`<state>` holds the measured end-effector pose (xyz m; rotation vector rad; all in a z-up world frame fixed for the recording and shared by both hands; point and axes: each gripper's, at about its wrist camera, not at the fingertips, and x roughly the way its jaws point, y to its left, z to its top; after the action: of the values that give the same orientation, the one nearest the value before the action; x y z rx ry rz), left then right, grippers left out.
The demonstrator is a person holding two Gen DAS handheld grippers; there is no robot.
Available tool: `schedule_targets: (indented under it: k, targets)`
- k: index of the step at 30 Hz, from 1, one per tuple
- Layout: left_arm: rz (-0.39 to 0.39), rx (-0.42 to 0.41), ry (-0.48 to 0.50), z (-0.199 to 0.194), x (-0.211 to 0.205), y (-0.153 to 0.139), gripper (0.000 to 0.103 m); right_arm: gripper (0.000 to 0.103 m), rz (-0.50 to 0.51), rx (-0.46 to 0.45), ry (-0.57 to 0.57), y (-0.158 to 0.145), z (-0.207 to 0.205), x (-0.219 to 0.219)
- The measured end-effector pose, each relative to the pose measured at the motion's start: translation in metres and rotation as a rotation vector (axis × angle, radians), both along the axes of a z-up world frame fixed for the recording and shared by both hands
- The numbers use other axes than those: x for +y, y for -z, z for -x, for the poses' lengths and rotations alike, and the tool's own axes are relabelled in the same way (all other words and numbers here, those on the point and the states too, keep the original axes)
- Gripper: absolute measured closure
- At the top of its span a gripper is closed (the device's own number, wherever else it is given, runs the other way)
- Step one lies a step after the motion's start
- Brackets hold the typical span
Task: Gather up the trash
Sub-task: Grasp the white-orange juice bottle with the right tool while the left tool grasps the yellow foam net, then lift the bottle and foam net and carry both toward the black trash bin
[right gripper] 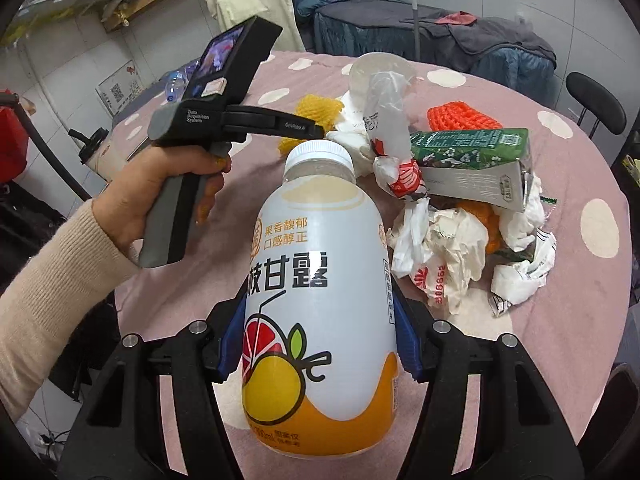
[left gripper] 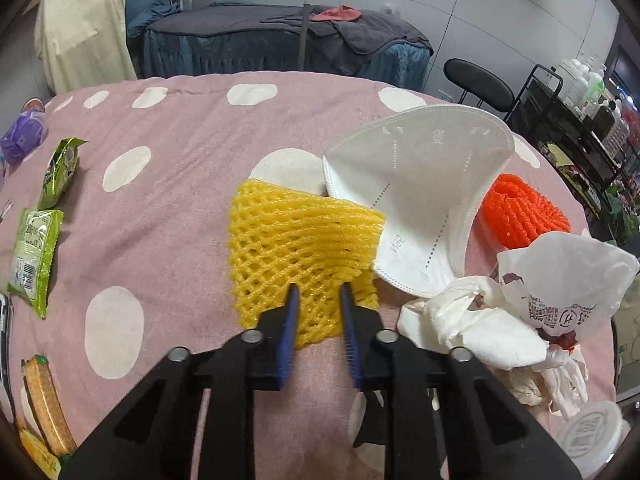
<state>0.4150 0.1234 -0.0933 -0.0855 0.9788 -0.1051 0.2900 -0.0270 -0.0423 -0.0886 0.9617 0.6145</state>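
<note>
My left gripper is shut on the near edge of a yellow foam net lying on the pink dotted tablecloth. A white face mask overlaps the net's right side. In the right wrist view a hand holds the left gripper, its tips at the yellow net. My right gripper is shut on a white drink bottle with a fruit label and white cap, held above the table and tilted away from the camera.
An orange foam net and crumpled white bags lie right of the mask. A green carton tops the pile of crumpled paper. Green snack packets lie at the left edge. A black chair stands beyond the table.
</note>
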Motion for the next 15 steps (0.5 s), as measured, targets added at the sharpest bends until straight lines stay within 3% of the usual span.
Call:
schedule_targets:
  k: [3, 15]
  targets:
    - [0.029, -0.030, -0.023, 0.006, 0.006, -0.003, 0.100, 0.041, -0.040, -0.029, 0.019, -0.008, 0.009, -0.010]
    - [0.076, -0.193, -0.043, 0.054, 0.025, -0.052, 0.101, 0.041, -0.136, -0.058, 0.056, -0.020, 0.030, -0.036]
